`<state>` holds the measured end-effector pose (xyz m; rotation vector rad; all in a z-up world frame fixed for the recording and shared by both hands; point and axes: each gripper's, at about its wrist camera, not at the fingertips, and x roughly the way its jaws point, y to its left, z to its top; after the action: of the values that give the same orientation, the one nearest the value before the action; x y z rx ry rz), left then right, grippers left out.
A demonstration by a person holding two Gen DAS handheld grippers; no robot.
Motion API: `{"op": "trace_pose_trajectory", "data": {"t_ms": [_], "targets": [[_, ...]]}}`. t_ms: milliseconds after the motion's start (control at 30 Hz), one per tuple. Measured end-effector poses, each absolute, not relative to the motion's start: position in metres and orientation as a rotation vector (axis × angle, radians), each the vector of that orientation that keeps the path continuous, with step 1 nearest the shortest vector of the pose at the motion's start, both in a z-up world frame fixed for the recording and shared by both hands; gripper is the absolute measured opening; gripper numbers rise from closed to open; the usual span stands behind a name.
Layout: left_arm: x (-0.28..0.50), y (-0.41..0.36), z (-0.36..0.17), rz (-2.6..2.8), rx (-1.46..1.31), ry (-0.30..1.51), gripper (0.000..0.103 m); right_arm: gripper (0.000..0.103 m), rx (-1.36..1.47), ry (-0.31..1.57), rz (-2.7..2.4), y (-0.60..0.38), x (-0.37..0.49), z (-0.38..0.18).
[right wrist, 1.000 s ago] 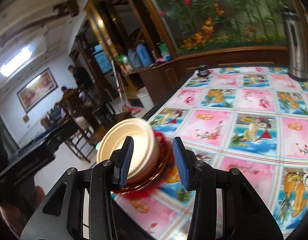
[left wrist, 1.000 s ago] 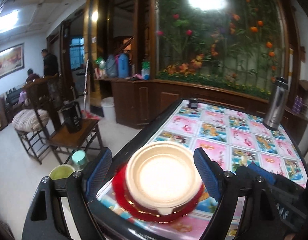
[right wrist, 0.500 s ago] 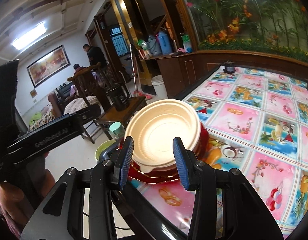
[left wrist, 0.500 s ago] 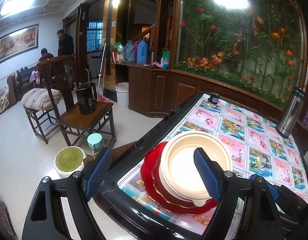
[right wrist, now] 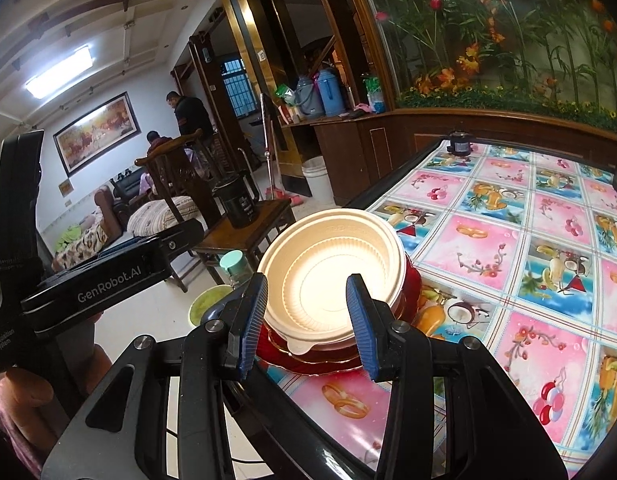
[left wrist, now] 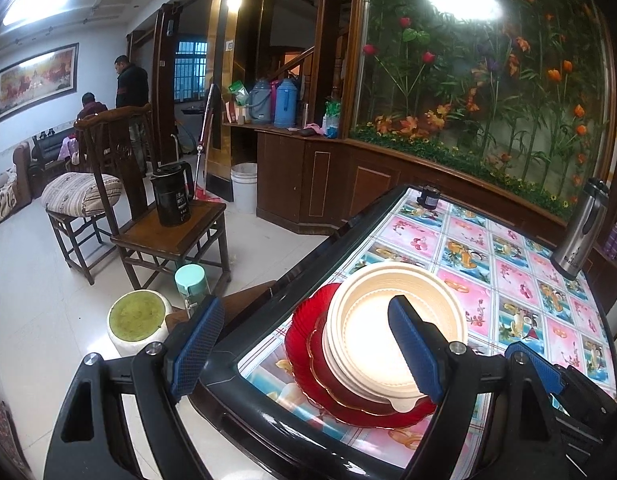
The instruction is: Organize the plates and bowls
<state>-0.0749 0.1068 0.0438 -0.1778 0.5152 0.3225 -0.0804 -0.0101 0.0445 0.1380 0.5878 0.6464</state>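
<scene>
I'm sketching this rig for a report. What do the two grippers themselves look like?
Both match: the left gripper and right gripper have glossy black frames with cut-out slots, silver screw heads at the joints, and blue ribbed pads on the fingers. In the right wrist view, the left unit's black body reads "GenRobot.AI" in white. No sleeves or cables show clearly.

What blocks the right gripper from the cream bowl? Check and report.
Nothing visible does. The right gripper is open, its jaws either side of the near rim of the cream bowl, which sits on the red plates at the table corner. Only air lies between.
</scene>
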Motion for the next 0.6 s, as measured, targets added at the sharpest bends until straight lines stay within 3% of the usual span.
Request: {"op": "trace_pose_trajectory", "data": {"t_ms": [600], "targets": [[-0.07,0.1008,0.0379,0.315,-0.164,0.553,0.084,0.041,0.167,0.601,0.639,-0.019,-0.0767,0.0427]]}}
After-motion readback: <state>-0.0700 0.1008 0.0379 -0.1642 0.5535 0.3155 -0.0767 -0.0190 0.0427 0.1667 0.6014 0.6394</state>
